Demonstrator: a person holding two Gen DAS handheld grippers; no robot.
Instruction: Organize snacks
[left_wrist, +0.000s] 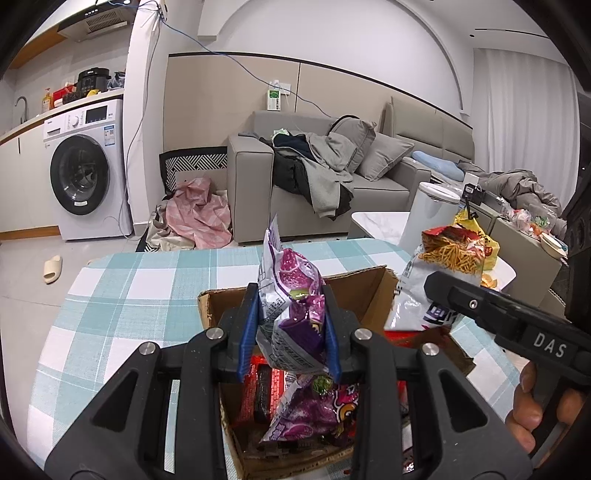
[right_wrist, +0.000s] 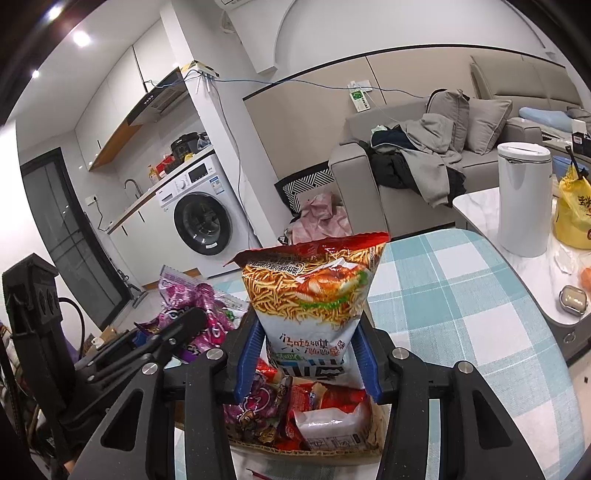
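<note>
In the left wrist view, the left gripper (left_wrist: 290, 334) sits at the lower centre of the frame, its blue-padded fingers (left_wrist: 246, 339) clamped on a purple snack bag (left_wrist: 291, 314) that stands upright between them, above an open cardboard box (left_wrist: 364, 291). The box rests on a table with a teal-and-white checked cloth (left_wrist: 147, 288). Inside the box, below the gripper, lie another purple bag (left_wrist: 314, 410) and red packets (left_wrist: 258, 391). At the right of this frame the right gripper (left_wrist: 437, 286) reaches in, gripping a crispy-noodle bag (left_wrist: 439, 280) held over the box's right edge; a hand (left_wrist: 532, 410) shows at the lower right corner.

In the right wrist view, the right gripper (right_wrist: 308, 354) is at the lower centre, its blue fingers (right_wrist: 247, 358) pressed against both sides of the noodle bag (right_wrist: 314, 295), which stands upright above the box (right_wrist: 376, 435). The box holds purple and red packets (right_wrist: 325, 402). To the left of this frame, the left gripper (right_wrist: 188, 325) holds the purple bag (right_wrist: 199, 306). A white bin (right_wrist: 522, 199) stands at the upper right, and a washing machine (right_wrist: 201, 218) at the centre left.
</note>
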